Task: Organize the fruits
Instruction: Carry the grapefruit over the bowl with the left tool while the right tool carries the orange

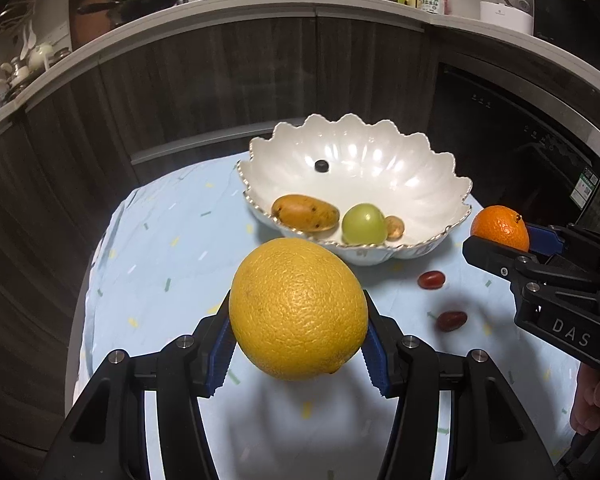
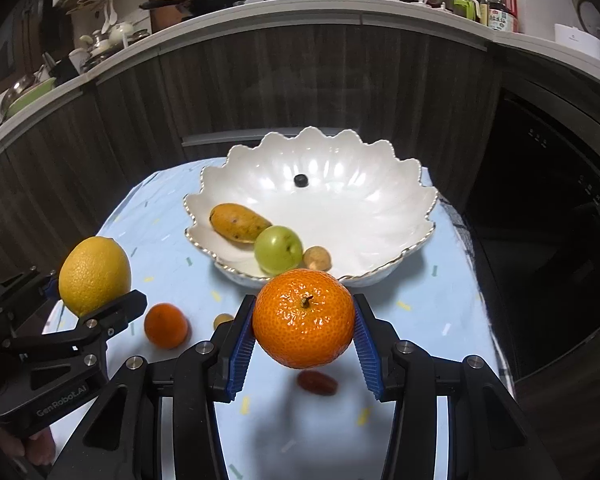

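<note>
Abt halfway: bowl has 4 fruits, my left tool grips lemon, right tool grips orange, ~4 left on desk.

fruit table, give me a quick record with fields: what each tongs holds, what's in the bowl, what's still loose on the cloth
left tongs: shut on the yellow citrus
right tongs: shut on the orange mandarin
bowl: mango, green fruit, small tan fruit, small dark fruit
loose on cloth: small orange, two red fruits, another small tan fruit
</note>
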Demonstrator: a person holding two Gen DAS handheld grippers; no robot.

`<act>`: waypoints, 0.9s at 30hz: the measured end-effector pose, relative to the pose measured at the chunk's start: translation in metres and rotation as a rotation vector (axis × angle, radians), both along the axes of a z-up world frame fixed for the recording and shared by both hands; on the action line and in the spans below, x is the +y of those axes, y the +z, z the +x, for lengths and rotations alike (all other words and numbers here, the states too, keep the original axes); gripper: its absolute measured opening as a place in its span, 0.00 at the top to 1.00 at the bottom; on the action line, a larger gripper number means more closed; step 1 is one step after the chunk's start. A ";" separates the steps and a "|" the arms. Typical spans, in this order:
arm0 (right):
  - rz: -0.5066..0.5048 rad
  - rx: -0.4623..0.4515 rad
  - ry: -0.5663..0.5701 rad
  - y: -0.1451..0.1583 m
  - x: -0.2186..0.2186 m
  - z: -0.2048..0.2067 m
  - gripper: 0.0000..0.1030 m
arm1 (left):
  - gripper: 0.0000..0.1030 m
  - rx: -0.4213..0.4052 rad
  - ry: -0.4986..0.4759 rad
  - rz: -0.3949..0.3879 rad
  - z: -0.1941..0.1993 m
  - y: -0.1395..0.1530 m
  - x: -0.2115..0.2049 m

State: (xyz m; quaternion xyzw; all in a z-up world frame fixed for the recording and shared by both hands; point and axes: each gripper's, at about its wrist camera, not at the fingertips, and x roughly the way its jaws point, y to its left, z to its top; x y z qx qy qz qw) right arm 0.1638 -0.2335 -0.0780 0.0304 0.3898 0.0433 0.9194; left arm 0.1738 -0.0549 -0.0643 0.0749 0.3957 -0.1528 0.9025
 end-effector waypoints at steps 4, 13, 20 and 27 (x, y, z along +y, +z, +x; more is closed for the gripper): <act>0.003 -0.007 -0.013 0.005 -0.007 0.006 0.54 | 0.47 -0.004 -0.007 -0.003 0.007 0.005 -0.005; 0.008 -0.018 -0.032 0.013 -0.020 0.023 0.54 | 0.47 -0.012 -0.016 -0.002 0.027 0.014 -0.018; 0.010 -0.025 -0.045 0.016 -0.029 0.040 0.54 | 0.47 -0.019 -0.023 0.001 0.047 0.018 -0.028; 0.014 -0.026 -0.059 0.015 -0.038 0.055 0.55 | 0.47 -0.023 -0.034 0.007 0.066 0.020 -0.036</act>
